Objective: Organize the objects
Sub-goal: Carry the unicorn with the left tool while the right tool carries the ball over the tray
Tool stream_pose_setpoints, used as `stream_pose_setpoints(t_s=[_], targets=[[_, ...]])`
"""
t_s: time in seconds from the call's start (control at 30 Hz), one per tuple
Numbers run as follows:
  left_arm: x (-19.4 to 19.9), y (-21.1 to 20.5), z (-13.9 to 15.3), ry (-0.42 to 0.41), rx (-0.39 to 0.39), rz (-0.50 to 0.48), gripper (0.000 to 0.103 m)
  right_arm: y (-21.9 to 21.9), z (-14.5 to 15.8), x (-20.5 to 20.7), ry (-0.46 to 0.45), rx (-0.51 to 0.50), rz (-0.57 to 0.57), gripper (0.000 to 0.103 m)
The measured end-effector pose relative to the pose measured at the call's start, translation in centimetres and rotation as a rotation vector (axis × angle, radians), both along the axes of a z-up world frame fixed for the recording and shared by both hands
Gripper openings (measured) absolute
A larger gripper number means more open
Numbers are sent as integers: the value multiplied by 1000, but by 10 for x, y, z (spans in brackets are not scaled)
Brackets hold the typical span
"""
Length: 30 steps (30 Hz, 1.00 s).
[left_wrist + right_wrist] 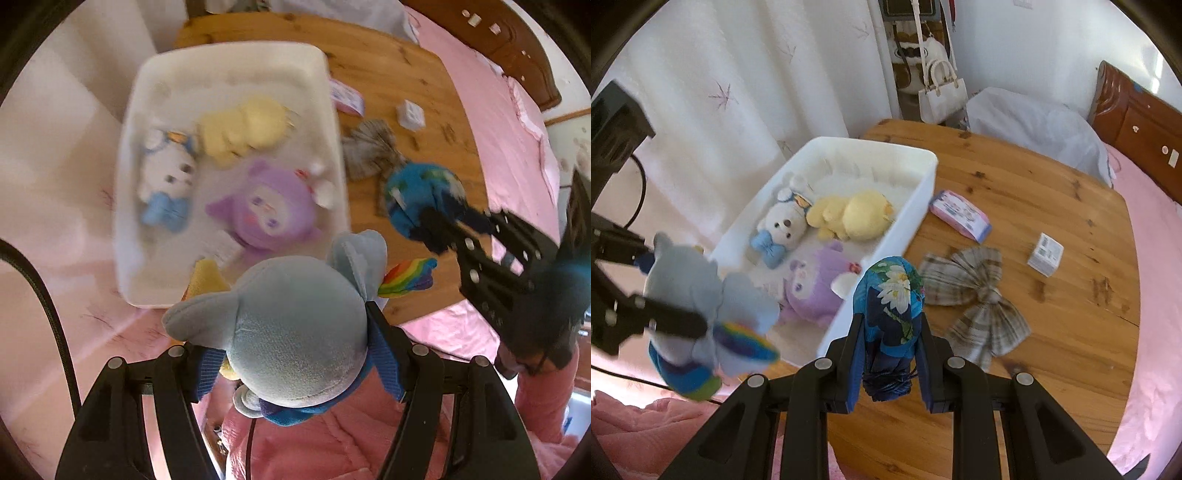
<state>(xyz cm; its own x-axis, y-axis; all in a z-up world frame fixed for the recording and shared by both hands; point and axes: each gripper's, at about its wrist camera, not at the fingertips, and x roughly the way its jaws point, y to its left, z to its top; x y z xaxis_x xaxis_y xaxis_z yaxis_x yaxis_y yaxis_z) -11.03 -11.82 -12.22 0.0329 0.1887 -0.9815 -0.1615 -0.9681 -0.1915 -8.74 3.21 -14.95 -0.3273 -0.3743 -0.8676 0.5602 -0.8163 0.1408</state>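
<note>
Right wrist: floral bundle [892, 314] between jaws.

White bin [925, 192]; blue floral bundle [890, 295]; grey-brown plaid bow [979, 291].

Round wooden table [1015, 206], knotty pine. Pink bedding [1156, 258] beyond right edge. Dark carved wooden headboard [1137, 122] at far right. White cover draped over bulky shape [1034, 122] behind table. White handbag [942, 94] hanging by wall. Pale curtain [738, 81] with faint sprig print at left.
</note>
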Motion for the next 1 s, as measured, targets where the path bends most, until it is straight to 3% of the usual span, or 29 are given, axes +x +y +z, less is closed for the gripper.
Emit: stream_pose_setpoints(t_s=[0.33,1.0], targets=[[-42,-68,2,69,-40,87,73,-44,2,5,20,-53,-7,25],[-81,-81,1,300,119,204,74,-116,-7,27,6,-133,114,26]])
